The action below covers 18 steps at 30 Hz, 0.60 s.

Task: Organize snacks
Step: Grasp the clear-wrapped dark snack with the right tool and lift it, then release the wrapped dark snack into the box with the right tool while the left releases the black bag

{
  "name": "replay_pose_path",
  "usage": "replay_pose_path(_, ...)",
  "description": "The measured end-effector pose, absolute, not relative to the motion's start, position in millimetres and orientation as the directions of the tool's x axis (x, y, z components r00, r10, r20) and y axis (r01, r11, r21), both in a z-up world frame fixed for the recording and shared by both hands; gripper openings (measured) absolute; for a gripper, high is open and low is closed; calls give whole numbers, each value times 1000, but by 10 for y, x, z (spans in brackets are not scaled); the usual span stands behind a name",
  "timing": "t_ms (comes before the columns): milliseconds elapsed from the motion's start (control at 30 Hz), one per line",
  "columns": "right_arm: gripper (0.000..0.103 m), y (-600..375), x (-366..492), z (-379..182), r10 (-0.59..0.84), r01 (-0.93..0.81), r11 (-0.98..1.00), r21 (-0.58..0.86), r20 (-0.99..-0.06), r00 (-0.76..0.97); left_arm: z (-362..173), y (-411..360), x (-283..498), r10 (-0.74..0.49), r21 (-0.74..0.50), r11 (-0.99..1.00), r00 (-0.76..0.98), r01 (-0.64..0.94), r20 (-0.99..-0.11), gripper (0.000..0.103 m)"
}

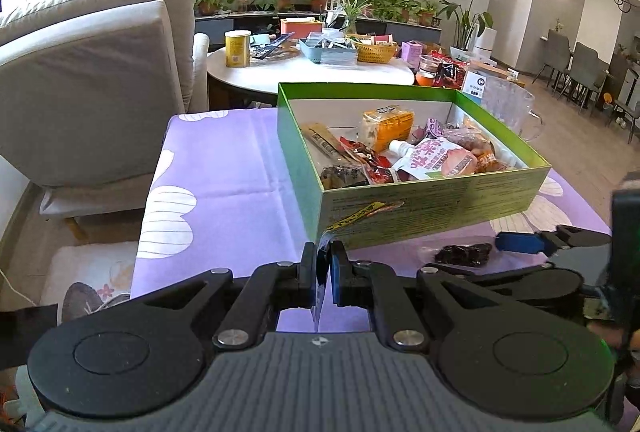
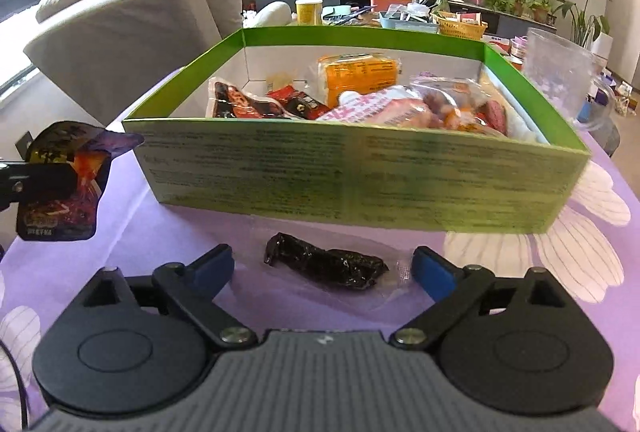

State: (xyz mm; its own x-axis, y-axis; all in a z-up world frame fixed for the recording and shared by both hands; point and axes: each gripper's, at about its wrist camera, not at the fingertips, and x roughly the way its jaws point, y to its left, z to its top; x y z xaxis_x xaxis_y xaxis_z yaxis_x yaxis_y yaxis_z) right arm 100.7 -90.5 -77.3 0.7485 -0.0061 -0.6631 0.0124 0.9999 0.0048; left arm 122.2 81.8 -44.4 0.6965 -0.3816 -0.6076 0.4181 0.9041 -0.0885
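Observation:
A green cardboard box (image 1: 440, 200) (image 2: 360, 176) stands on the purple flowered cloth and holds several snack packets (image 1: 400, 152). My left gripper (image 1: 323, 256) is shut on a thin dark purple and red snack packet (image 2: 60, 184), seen edge-on in the left wrist view, just off the box's near left corner. In front of the box lies a dark snack in a clear wrapper (image 2: 324, 266) (image 1: 464, 254). My right gripper (image 2: 322, 258) stands open low over the cloth with that snack between its fingers. One of its blue pads (image 1: 516, 242) shows in the left wrist view.
A clear glass pitcher (image 1: 516, 112) (image 2: 560, 68) stands right behind the box's far right corner. A grey sofa (image 1: 92, 72) is to the left. Beyond sits a round white table (image 1: 304, 72) crowded with baskets and a yellow can.

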Motion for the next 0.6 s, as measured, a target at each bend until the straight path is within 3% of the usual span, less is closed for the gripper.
replay_pose_path(600,64,-1248,783,-134,-10,6,1000,-12,-403,915,89,402,1294,-456,-35,862,743,506,-491,7)
